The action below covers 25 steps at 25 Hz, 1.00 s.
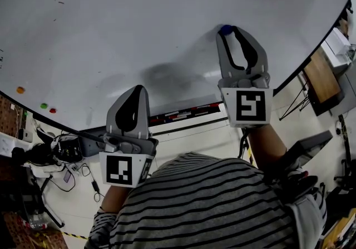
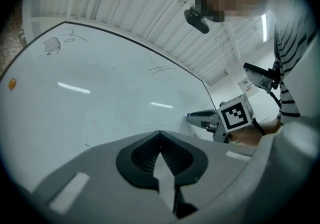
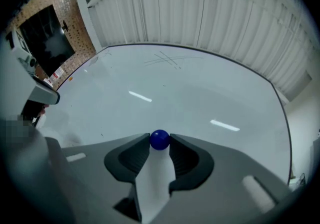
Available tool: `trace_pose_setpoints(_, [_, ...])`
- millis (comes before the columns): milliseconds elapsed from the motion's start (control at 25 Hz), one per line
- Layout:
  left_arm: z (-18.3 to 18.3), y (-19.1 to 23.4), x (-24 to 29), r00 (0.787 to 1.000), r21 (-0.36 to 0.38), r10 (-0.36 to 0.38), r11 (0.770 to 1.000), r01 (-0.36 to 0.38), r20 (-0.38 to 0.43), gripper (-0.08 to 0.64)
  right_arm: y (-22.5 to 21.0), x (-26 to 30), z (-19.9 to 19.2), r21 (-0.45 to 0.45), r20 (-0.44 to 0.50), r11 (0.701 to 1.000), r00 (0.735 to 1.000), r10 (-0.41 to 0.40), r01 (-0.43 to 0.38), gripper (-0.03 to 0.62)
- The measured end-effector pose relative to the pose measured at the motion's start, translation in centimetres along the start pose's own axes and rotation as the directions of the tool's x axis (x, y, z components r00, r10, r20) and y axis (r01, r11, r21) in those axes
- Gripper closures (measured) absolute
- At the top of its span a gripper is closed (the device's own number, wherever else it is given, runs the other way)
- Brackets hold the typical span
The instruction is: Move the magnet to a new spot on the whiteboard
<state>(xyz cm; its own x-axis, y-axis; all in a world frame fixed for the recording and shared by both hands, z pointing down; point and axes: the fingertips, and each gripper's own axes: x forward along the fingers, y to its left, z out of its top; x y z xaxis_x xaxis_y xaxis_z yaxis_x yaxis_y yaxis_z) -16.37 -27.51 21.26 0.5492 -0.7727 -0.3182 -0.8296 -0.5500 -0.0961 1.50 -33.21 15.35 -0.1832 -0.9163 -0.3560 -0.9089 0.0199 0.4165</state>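
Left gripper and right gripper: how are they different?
The left gripper has its fingers shut together on nothing; the right gripper pinches a blue magnet in its fingers. The right gripper reaches farther over the whiteboard than the left gripper. Both are grey.

The person's right grey two-jaw gripper is held out on an extended right forearm, far and to the right. Its dark-padded jaw tips are closed on either side of a small round blue magnet, which touches both. The left grey two-jaw gripper is held nearer and to the left on a bent arm, with its tips meeting and nothing between them; both grippers point away from the body.
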Motion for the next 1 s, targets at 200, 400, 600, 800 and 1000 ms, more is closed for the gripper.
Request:
trace_pose_setpoints(200, [-0.1,-0.9,-0.2,1.000,0.009,0.011,1.000,-0.011,-0.009,0.543,-0.1,-1.7,0.4,0.014,0.015,1.000,1.000,0.014,-0.014,0.468])
trace_pose_setpoints(400, [1.9,-5.4,-1.0,0.999,0.035,0.035,0.999,-0.035,-0.005,0.543,-2.3,-6.5,1.4,0.051,0.001,0.998,0.999,0.041,-0.041,0.468])
trace_pose_setpoints(600, [2.8,-10.1,-2.6,0.993,0.054,0.112,0.992,-0.110,-0.031,0.543,-4.5,-12.1,1.6,0.089,-0.007,0.994,0.998,0.060,-0.059,0.468])
trace_pose_setpoints(800, [2.1,-12.8,-4.9,0.980,0.079,0.192,0.979,-0.188,-0.052,0.543,-4.5,-16.2,0.5,0.105,-0.024,0.990,0.995,0.096,-0.093,0.468])
trace_pose_setpoints(1000, [2.7,-15.3,-7.5,0.962,0.097,0.263,0.962,-0.256,-0.067,0.543,-4.9,-20.4,0.9,0.131,-0.035,0.984,0.991,0.130,-0.124,0.468])
